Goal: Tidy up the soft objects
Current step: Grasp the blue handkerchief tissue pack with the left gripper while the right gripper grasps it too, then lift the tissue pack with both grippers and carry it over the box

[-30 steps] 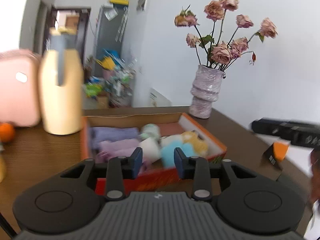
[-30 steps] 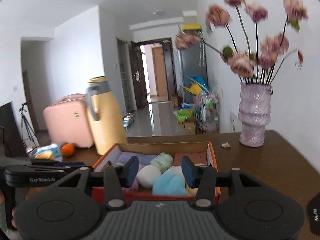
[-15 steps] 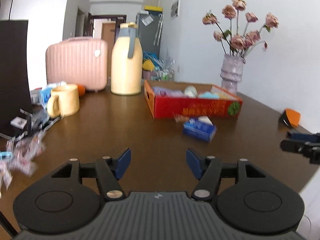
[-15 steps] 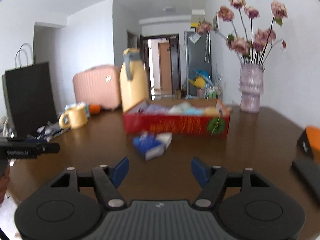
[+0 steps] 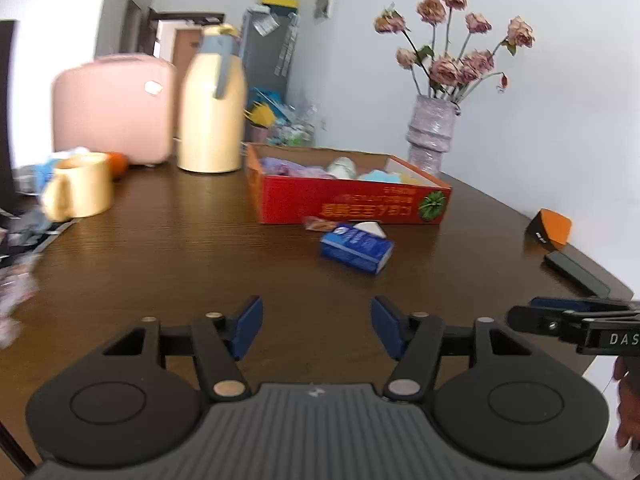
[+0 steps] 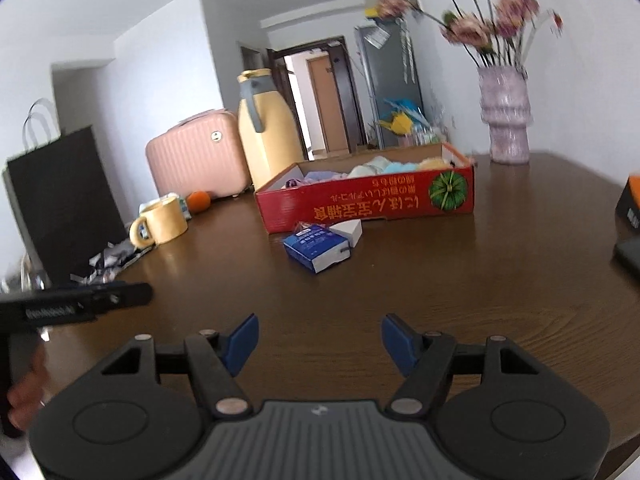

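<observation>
A red cardboard box (image 5: 352,204) (image 6: 368,204) stands on the brown table (image 5: 180,264) and holds several soft rolled items in purple, white, blue and yellow (image 5: 340,168) (image 6: 380,166). A blue tissue pack (image 5: 356,246) (image 6: 318,244) lies on the table just in front of the box. My left gripper (image 5: 316,326) is open and empty, low over the near table. My right gripper (image 6: 318,342) is open and empty, also near the front edge. Each gripper shows at the edge of the other's view (image 5: 576,320) (image 6: 76,304).
A cream thermos jug (image 5: 210,104) (image 6: 266,128), a pink case (image 5: 112,108) (image 6: 196,158), a yellow mug (image 5: 78,190) (image 6: 160,224) and an orange (image 6: 199,201) stand at the back left. A vase of dried roses (image 5: 432,132) (image 6: 506,116) stands back right. A black-orange device (image 5: 550,232) and a black bag (image 6: 60,200) flank the table.
Both grippers have pulled back from over the box to the near side of the table, and their jaws have opened wider. The box and tissue pack now lie farther ahead.
</observation>
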### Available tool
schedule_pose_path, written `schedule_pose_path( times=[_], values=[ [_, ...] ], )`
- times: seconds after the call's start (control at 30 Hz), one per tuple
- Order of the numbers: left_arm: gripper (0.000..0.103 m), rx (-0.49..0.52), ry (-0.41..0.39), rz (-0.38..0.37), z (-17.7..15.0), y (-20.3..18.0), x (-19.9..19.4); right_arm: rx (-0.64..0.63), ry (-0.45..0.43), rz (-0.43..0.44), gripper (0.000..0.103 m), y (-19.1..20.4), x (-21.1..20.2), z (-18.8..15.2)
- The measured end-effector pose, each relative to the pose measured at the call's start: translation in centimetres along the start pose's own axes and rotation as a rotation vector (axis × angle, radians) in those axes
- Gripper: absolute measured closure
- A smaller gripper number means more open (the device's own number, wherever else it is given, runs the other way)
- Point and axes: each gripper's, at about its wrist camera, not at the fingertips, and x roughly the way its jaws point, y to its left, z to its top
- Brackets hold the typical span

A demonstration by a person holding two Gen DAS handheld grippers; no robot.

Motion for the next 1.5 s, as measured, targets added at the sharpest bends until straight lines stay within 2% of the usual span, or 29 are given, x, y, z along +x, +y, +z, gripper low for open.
schedule_pose_path(
  times=[0.1, 0.3, 0.47, 0.57, 0.63, 0.73, 0.83, 1.03, 1.2, 1.33, 1.5],
  values=[
    [0.049, 0.014, 0.020, -0.050, 1.9, -0.7, 3.5, 0.107, 0.022, 0.047, 0.047, -1.1, 2.6, 1.6],
    [0.050, 0.025, 0.079, -0.100, 5.9, -1.3, 12.0, 0.228, 0.050, 0.098, 0.048, -2.6, 9.1, 4.4],
    [0.054, -0.114, 0.130, -0.196, 7.3, 1.1, 18.5, 0.276, 0.058, 0.116, 0.048, -3.5, 14.1, 6.0],
    [0.062, -0.178, 0.167, -0.231, 7.0, 2.3, 20.6, 0.327, 0.081, 0.130, 0.057, -4.4, 16.5, 6.2],
    [0.069, -0.205, 0.228, -0.245, 6.6, 2.7, 21.5, 0.359, 0.106, 0.140, 0.065, -4.7, 18.0, 6.1],
    [0.073, -0.230, 0.238, -0.239, 6.4, 3.1, 21.6, 0.370, 0.103, 0.113, 0.075, -4.8, 18.9, 5.8],
    [0.074, -0.234, 0.246, -0.239, 6.4, 3.2, 21.4, 0.405, 0.102, 0.130, 0.078, -5.5, 19.1, 5.7],
    [0.074, -0.203, 0.222, -0.228, 5.9, 2.5, 21.1, 0.316, 0.080, 0.095, 0.078, -4.7, 18.8, 5.7],
    [0.076, -0.244, 0.223, -0.238, 5.6, 2.8, 20.8, 0.307, 0.074, 0.098, 0.078, -4.8, 18.4, 5.7],
    [0.075, -0.289, 0.199, -0.217, 4.2, 1.7, 17.4, 0.257, 0.059, 0.098, 0.078, -3.7, 15.9, 4.7],
    [0.076, -0.328, 0.165, -0.258, 0.9, 0.9, 11.7, 0.250, 0.064, 0.141, 0.078, -2.8, 10.1, 2.3]
  ],
)
